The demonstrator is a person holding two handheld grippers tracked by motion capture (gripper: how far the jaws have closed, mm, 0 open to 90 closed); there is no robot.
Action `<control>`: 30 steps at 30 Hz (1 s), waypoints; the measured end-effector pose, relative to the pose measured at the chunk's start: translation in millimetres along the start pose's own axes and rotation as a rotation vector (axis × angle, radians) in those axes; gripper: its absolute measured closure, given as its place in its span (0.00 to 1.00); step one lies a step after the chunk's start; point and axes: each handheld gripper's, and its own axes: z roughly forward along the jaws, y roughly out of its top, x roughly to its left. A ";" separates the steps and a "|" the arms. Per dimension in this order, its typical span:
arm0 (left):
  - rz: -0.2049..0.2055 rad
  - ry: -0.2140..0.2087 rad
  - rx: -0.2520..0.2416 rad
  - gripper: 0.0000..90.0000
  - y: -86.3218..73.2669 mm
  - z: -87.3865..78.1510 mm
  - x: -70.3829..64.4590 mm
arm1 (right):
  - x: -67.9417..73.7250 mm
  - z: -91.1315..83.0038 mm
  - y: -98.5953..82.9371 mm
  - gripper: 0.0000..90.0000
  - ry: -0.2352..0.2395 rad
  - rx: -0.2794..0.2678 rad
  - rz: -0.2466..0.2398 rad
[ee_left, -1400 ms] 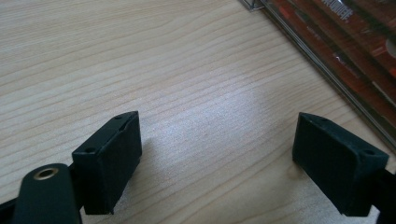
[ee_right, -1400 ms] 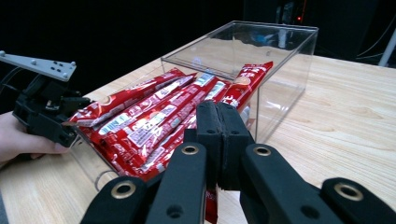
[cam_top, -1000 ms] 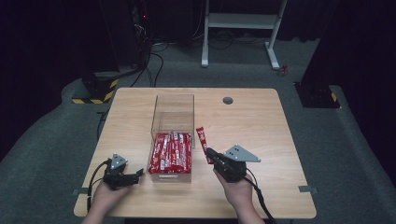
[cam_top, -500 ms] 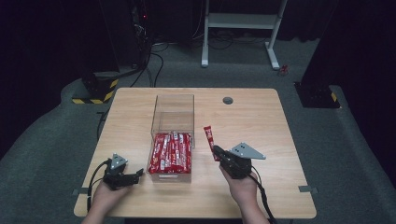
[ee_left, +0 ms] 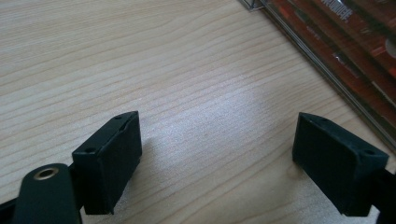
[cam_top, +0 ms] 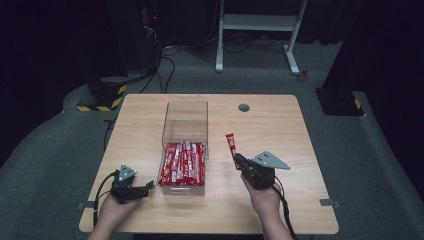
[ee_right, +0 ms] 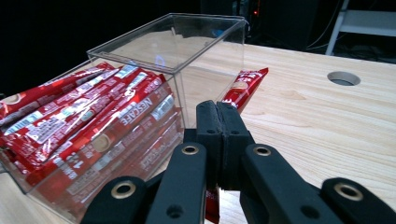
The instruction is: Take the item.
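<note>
A clear plastic box [cam_top: 185, 116] stands at the table's middle, its near half packed with several red Nescafe sachets [cam_top: 183, 163]. To its right, my right gripper [cam_top: 239, 160] is shut on one red sachet [cam_top: 231, 145], which points away from me above the table. In the right gripper view the sachet [ee_right: 244, 87] sticks out past the closed jaws, beside the box [ee_right: 171, 52]. My left gripper [cam_top: 148, 186] rests on the wood near the box's front left corner, open and empty [ee_left: 217, 154].
A round cable hole [cam_top: 244, 107] lies in the tabletop [cam_top: 280, 135] at the back right. The box wall with its sachets [ee_left: 348, 51] runs close along the left gripper's right side. Bare wood spreads left and right of the box.
My right gripper has drawn the held sachet to the right, away from the box. The left gripper has stayed put.
</note>
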 end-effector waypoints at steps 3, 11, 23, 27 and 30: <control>-0.001 0.000 0.000 0.18 0.0 0.0 -0.1 | -3.9 -0.2 -0.9 0.99 -0.010 0.002 0.007; 0.000 0.000 -0.001 0.18 0.0 0.0 0.0 | -16.4 1.1 -5.2 0.99 -0.038 0.015 0.026; 0.000 0.000 -0.001 0.18 0.0 0.0 0.0 | -36.1 4.6 -15.2 1.00 -0.091 0.044 0.061; 0.001 0.001 -0.002 0.18 -0.1 0.1 0.0 | -44.0 7.9 -22.2 1.00 -0.113 0.068 0.070; 0.001 -0.001 -0.002 0.18 -0.1 0.1 -0.1 | -47.5 8.8 -24.5 1.00 -0.122 0.076 0.078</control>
